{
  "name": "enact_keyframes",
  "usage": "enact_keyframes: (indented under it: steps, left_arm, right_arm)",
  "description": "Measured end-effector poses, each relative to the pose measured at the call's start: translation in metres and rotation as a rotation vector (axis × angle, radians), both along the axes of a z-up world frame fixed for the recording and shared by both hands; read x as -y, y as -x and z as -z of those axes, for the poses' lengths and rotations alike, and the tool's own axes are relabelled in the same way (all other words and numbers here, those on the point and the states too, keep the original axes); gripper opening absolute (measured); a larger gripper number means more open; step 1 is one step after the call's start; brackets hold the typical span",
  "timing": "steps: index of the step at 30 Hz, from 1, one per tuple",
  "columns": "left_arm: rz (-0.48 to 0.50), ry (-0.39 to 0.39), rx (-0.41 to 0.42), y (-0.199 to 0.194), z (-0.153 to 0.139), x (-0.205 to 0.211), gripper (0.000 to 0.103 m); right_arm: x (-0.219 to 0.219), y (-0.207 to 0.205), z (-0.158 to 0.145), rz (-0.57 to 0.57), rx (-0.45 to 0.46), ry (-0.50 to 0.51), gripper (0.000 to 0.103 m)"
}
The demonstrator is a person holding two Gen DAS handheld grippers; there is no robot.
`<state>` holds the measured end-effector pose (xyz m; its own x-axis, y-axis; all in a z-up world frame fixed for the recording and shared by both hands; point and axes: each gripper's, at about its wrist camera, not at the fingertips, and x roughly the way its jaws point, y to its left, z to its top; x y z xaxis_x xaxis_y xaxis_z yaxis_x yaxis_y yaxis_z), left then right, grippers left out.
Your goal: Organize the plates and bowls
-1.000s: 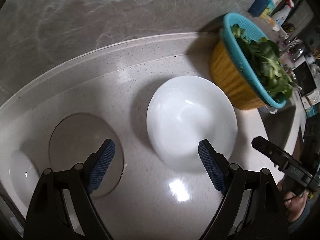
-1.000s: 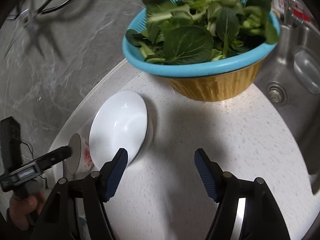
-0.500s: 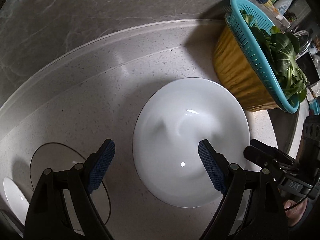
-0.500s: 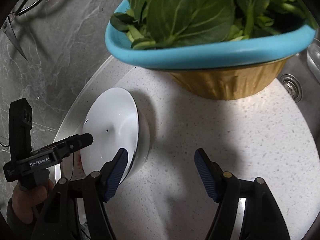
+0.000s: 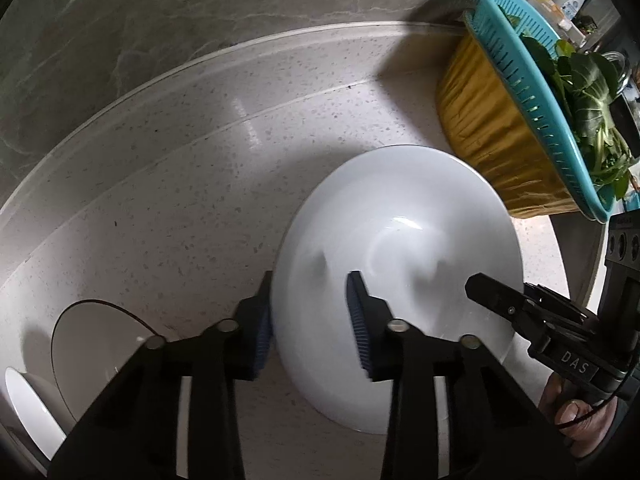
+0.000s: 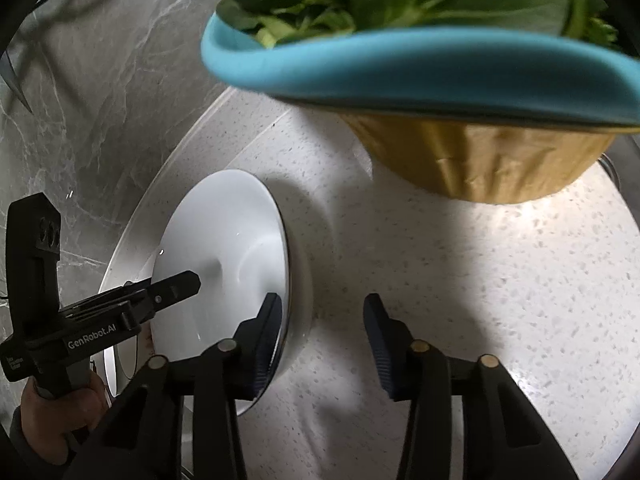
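A white bowl (image 5: pixel 400 280) stands upright on the speckled counter (image 5: pixel 200 184). My left gripper (image 5: pixel 310 320) points steeply down over the bowl's left rim. One finger is outside the rim and the other is inside the bowl. Its jaws are closing, and a gap still shows at the inner pad. In the right wrist view my right gripper (image 6: pixel 324 340) straddles the near right rim of the white bowl (image 6: pixel 224 248). Its left finger is over the bowl and its right finger is over bare counter. These jaws are closing too, and are still wide of the wall.
A teal colander of leafy greens (image 5: pixel 520 72) sits in a yellow basin (image 5: pixel 480 128) just right of the bowl. It looms overhead in the right wrist view as well (image 6: pixel 420 72). A clear glass plate (image 5: pixel 92 344) and a second white dish (image 5: pixel 24 412) lie at the lower left. A grey marble wall (image 5: pixel 160 20) backs the counter.
Both grippers have come down onto the white bowl, which now fills more of each view. Both pairs of jaws have narrowed around opposite rims.
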<state>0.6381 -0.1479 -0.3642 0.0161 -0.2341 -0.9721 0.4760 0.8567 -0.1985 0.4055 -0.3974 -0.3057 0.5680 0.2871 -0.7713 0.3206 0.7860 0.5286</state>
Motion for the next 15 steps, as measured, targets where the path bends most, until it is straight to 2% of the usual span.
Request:
enact_keyframes:
  steps: [1,3,6,10,15]
  left_arm:
    - [-0.002,-0.006,0.0,0.0,0.001,-0.001,0.02]
    - [-0.001,-0.012,-0.002,0.001,0.004,-0.001,0.017]
    - [0.014,-0.035,0.007,0.006,0.007,0.002,0.017]
    - [0.021,-0.027,0.01,0.013,0.004,0.004,0.015]
    - [0.036,0.015,0.034,0.036,-0.019,0.008,0.015]
  right_arm:
    - [-0.002,-0.002,-0.001,-0.006,0.004,0.003,0.032]
    - [-0.007,-0.006,-0.004,-0.023,0.015,0.021,0.019]
    - [-0.008,-0.007,-0.006,-0.018,0.007,0.043,0.017]
    - [-0.007,-0.007,-0.006,-0.014,-0.005,0.058,0.016]
    - [-0.007,0.007,-0.011,-0.011,-0.028,0.071,0.013]
